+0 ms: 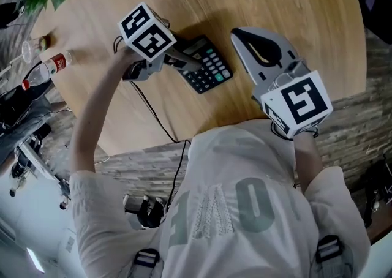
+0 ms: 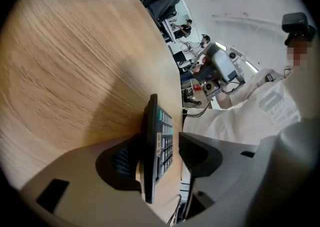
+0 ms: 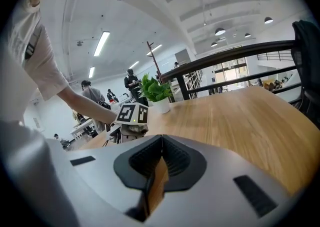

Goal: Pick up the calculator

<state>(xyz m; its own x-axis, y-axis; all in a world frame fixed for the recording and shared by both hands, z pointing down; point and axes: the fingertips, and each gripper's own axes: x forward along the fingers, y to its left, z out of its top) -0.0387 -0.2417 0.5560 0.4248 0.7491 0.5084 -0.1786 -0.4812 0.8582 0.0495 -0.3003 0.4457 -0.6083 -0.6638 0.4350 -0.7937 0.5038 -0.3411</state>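
Reaches in at the left with the left gripper (image 1: 184, 59), rolled over and angled low, likely so as to take the flat calculator (image 1: 207, 67) across its thickness. Straddles it with jaws partly apart: one pad seemingly against the underside, clear of the keys on the other side, so no clamp yet. Leaves the calculator on the round wooden table (image 1: 288, 1), near the closer rim. Parks the right gripper (image 1: 240, 33) further right over bare wood, jaws together on nothing, probably just kept clear.
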